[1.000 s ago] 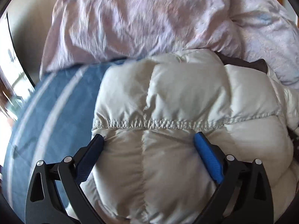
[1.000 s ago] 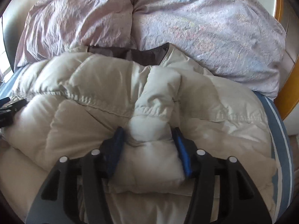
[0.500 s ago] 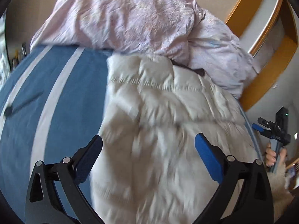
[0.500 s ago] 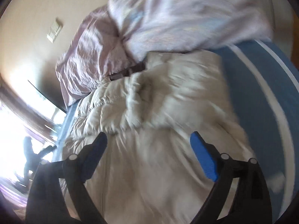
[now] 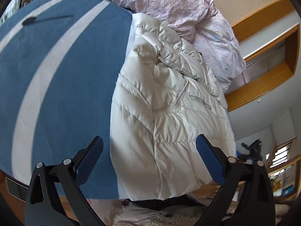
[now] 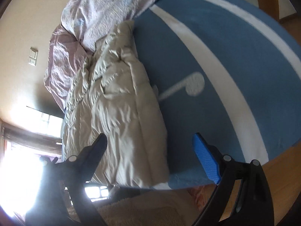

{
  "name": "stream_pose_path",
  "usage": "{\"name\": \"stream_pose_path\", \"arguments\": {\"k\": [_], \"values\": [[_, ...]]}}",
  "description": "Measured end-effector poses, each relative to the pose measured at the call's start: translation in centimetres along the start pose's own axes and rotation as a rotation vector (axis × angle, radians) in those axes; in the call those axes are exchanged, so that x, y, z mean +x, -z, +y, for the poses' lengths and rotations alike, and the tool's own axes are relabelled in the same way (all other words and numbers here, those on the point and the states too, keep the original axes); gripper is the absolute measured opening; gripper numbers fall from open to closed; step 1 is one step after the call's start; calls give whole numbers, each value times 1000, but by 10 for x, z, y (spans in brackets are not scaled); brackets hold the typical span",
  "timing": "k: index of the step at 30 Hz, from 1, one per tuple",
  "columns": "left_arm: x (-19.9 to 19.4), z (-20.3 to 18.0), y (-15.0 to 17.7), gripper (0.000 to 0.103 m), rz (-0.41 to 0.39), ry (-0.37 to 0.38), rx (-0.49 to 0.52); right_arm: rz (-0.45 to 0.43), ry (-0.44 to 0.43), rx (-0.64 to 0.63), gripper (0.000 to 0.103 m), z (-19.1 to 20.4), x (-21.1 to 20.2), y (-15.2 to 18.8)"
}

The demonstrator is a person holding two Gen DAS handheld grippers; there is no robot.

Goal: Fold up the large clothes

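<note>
Cream quilted puffer jacket (image 5: 169,116) lies bunched on blue white-striped bedspread (image 5: 65,75), pink crumpled duvet (image 5: 178,5) at 12 o'clock. Left gripper (image 5: 149,150) and right gripper (image 6: 149,146) both wide, empty. Fold probably unfinished; next regrasp hem edge.

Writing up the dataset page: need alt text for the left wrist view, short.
A cream puffer jacket lies folded lengthwise on a blue bedspread with pale stripes, its far end against a rumpled pink duvet. The open left gripper hovers at the jacket's near end, holding nothing.
</note>
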State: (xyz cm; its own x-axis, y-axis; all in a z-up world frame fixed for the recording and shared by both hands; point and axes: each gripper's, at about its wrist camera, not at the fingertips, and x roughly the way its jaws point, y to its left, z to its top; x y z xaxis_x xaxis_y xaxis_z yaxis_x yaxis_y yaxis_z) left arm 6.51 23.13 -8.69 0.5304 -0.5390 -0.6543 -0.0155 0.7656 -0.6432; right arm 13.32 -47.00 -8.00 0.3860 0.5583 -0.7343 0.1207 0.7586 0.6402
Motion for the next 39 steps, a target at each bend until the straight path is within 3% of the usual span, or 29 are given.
{"name": "stream_pose_path", "arguments": {"k": [11, 13, 19, 21, 22, 25, 29, 33, 39], "values": [[15, 1, 9, 97, 29, 100, -67, 70, -70, -64, 92, 8, 25, 2], [16, 1, 11, 95, 27, 115, -76, 95, -83, -86, 85, 14, 31, 3], [12, 2, 18, 82, 29, 90, -83, 145, -76, -173, 77, 32, 39, 19], [9, -2, 18, 72, 46, 22, -53, 151, -80, -186, 76, 35, 38, 24], [7, -4, 19, 72, 59, -12, -35, 153, -84, -188, 76, 35, 38, 25], [8, -6, 21, 72, 97, -21, -6, 153, -98, -187, 75, 35, 38, 28], [12, -7, 27, 72, 154, 45, -19, 169, -110, -196, 73, 40, 43, 32], [12, -3, 35, 71, 143, 101, -79, 174, -134, -180, 67, 45, 49, 36], [13, 0, 40, 42, 119, 69, -135, 165, -116, -148, 43, 40, 50, 35]]}}
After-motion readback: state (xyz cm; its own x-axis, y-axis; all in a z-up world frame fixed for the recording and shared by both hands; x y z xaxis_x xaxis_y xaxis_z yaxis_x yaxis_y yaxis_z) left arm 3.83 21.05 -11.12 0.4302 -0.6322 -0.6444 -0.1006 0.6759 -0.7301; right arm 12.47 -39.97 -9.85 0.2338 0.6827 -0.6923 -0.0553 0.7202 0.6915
